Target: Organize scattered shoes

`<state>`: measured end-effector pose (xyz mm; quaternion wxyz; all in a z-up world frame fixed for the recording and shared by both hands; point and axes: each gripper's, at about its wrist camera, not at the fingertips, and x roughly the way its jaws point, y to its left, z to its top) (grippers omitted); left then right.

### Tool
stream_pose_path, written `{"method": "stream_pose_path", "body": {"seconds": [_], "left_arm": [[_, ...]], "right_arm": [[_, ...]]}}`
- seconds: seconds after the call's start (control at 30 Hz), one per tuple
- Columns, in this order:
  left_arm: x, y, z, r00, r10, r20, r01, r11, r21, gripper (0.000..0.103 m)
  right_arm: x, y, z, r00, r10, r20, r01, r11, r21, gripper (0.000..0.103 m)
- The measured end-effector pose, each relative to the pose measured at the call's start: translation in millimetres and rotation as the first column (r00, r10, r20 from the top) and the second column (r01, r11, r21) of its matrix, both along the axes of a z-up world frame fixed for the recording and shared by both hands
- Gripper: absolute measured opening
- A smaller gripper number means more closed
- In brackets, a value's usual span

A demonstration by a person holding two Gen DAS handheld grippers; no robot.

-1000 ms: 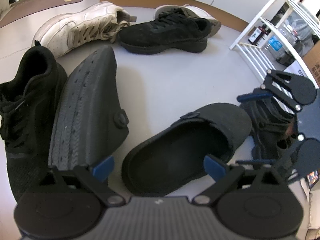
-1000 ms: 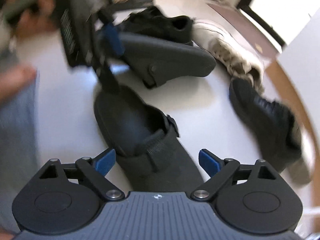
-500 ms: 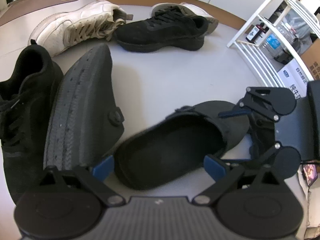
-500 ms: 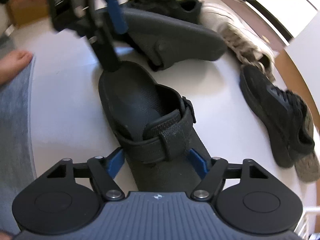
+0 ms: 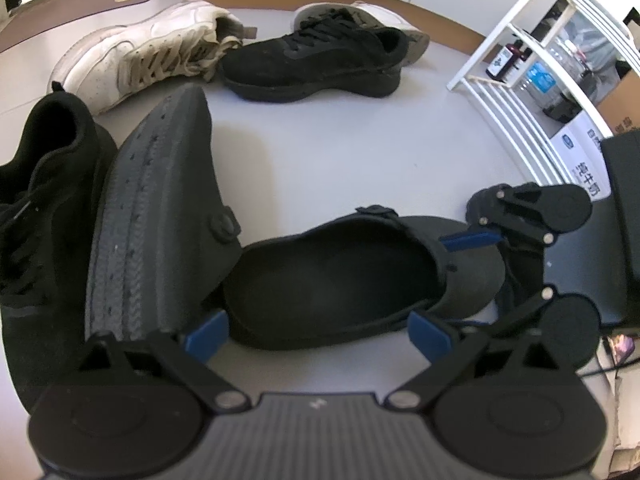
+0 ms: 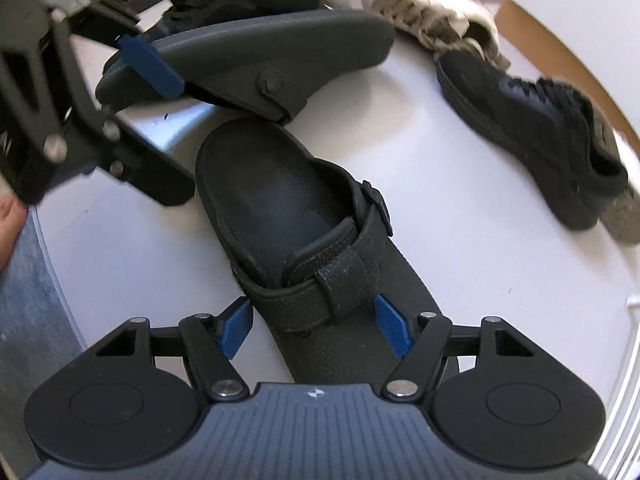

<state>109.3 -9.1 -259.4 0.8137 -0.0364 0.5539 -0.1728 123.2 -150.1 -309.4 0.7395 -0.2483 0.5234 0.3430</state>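
- My right gripper (image 6: 314, 328) has swung round and narrowed from wide, pads now pinching the upright black clog (image 6: 304, 240) at its strapped front
- Clog's heel has slid against the tipped-over mate (image 5: 160, 216) on the left; pairing looks close
- Left gripper (image 5: 316, 338) spread, holding nothing, near the heel

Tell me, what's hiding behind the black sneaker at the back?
Behind the black sneaker sits a white shoe. Only its toe and a strip of its grey sole show past the sneaker; the rest is covered.
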Motion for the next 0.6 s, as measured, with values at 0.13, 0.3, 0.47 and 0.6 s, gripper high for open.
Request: {"method": "stream_pose_path", "body": {"seconds": [0.13, 0.3, 0.47, 0.6], "left_arm": [[0.3, -0.4, -0.1, 1.000, -0.002, 0.001, 0.002, 1.000, 0.000, 0.098], [0.1, 0.0, -0.3, 1.000, -0.002, 0.001, 0.002, 1.000, -0.003, 0.098], [0.3, 0.5, -0.4, 1.000, -0.001, 0.000, 0.001, 1.000, -0.006, 0.098], [0.9, 0.0, -0.5, 1.000, -0.002, -0.002, 0.002, 1.000, -0.005, 0.098]], "right_arm": [[9.0, -4.9, 2.0, 0.993, -0.080, -0.084, 0.084, 0.996, 0.038, 0.072], [19.5, -16.0, 4.9, 0.974, -0.150, -0.169, 0.166, 0.982, 0.087, 0.073], [19.2, -24.7, 13.6, 0.990, -0.082, -0.111, 0.098, 0.985, 0.146, 0.086], [9.4, -26.3, 14.7, 0.999, 0.044, 0.016, -0.045, 0.995, 0.085, 0.094]]}}
